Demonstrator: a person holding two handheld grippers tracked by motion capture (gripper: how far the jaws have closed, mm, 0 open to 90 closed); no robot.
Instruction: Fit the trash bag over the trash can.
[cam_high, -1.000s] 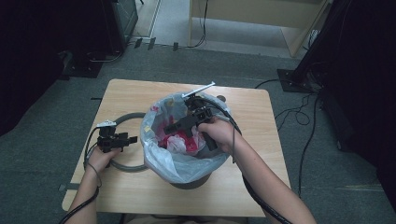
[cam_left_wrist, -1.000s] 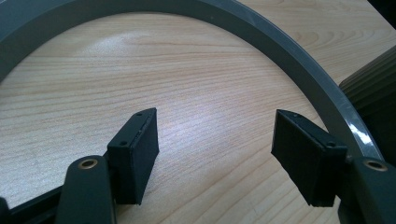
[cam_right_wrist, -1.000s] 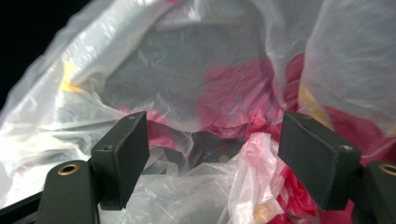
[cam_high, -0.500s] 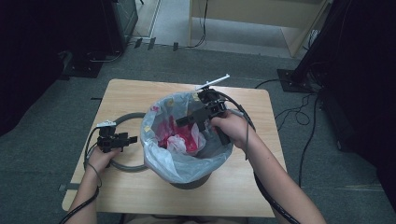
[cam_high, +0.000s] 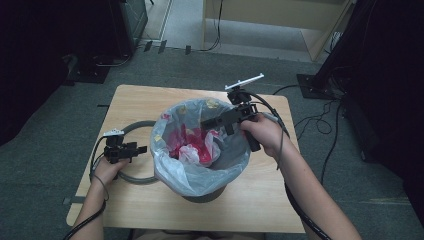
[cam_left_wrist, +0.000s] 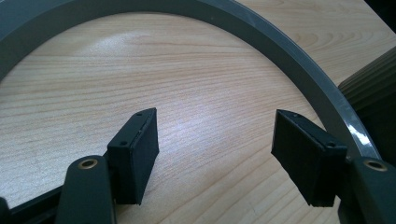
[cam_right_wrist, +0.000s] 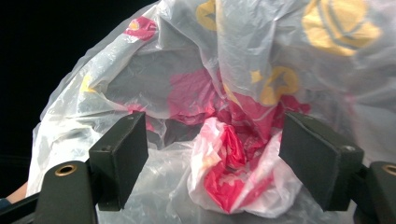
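Bin liner (cam_high: 172, 170) centre frame, draped over bin: thin, soft, slippery, tears easily; pinch rim fold. Right gripper (cam_high: 207, 123) released, empty, above it. Left gripper (cam_high: 142, 148) released beside grey ring (cam_high: 131, 128).

Hidden under the bag (cam_high: 186, 175): most of the bin (cam_high: 205, 194), showing as a dark base at the near side, and the right part of the grey ring (cam_high: 131, 176) behind it. Cut off at the frame edges in the left gripper view: the ring (cam_left_wrist: 299, 60) at top and right, plus a dark ribbed shape (cam_left_wrist: 373, 93) at the right edge, too partial to name. Cut off likewise in the right gripper view: the bag (cam_right_wrist: 243, 60) at top and right, with the red-and-white wad (cam_right_wrist: 233, 172) inside too crumpled to identify.
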